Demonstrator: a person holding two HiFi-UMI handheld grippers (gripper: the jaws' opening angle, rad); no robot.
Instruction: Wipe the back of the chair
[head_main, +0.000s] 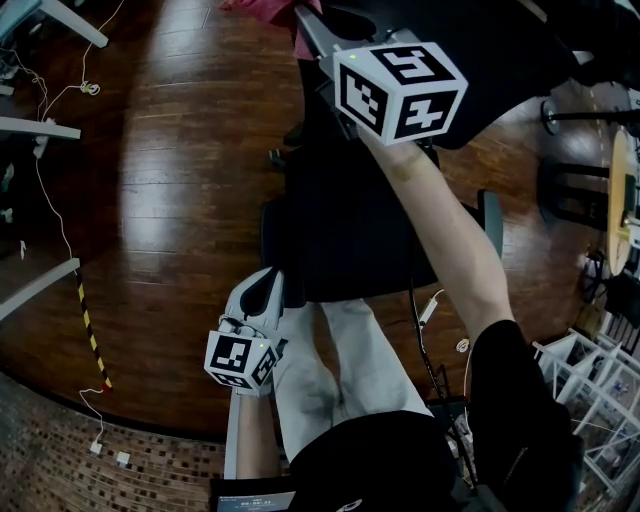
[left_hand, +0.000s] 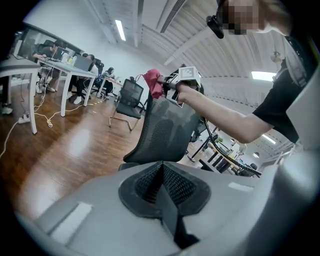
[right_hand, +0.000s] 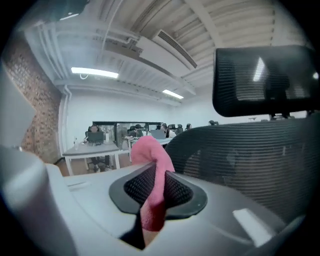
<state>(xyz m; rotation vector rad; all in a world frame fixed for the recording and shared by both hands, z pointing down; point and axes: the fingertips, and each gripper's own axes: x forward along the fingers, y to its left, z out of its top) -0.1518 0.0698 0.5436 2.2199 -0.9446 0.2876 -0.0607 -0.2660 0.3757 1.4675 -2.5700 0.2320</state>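
Note:
A black mesh office chair (head_main: 340, 230) stands on the wooden floor in front of the person. In the left gripper view its curved backrest (left_hand: 165, 132) rises just beyond my left gripper (left_hand: 162, 172), whose jaws are shut with nothing between them. In the head view the left gripper (head_main: 262, 292) sits low by the seat's near left edge. My right gripper (head_main: 312, 28) is held up at the top of the backrest, shut on a pink cloth (right_hand: 155, 175). That cloth (left_hand: 152, 82) hangs beside the mesh back (right_hand: 250, 160), below the headrest (right_hand: 265, 82).
White desks (left_hand: 70, 75) with seated people line the far wall, and a second office chair (left_hand: 127, 100) stands behind. Desk legs and cables (head_main: 45, 180) lie at the left of the floor. A white wire rack (head_main: 590, 390) and a round table (head_main: 622, 195) are at the right.

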